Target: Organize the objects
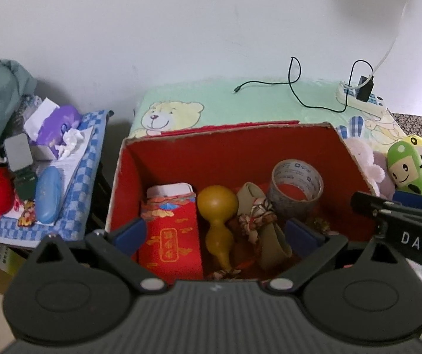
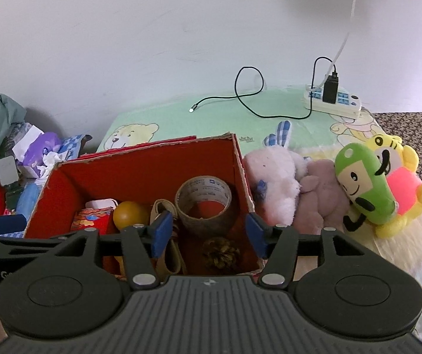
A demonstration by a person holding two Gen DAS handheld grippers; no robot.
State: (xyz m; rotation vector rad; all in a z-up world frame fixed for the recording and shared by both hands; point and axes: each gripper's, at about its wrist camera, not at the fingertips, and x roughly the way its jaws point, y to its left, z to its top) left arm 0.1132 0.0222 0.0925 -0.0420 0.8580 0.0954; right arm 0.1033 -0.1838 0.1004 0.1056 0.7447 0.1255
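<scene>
A red-lined cardboard box [image 1: 181,159] [image 2: 140,165] stands on the bed. Inside lie a roll of tape [image 1: 296,188] [image 2: 203,203], a yellow gourd [image 1: 218,221] [image 2: 129,214], a red envelope packet [image 1: 171,236] [image 2: 93,219], a beige strap with patterned cloth [image 1: 262,221] and a pine cone [image 2: 221,252]. My left gripper [image 1: 215,233] hangs open over the box's near side, nothing between its blue pads. My right gripper [image 2: 208,231] is open above the box's right part, empty. The right gripper's finger [image 1: 400,218] shows in the left wrist view.
Plush toys lie right of the box: a white one [image 2: 273,183], a green one [image 2: 364,185] [image 1: 407,168] and a yellow one [image 2: 400,177]. A power strip [image 2: 333,103] and black cable [image 2: 249,94] sit at the back. A cluttered side table [image 1: 45,177] stands left.
</scene>
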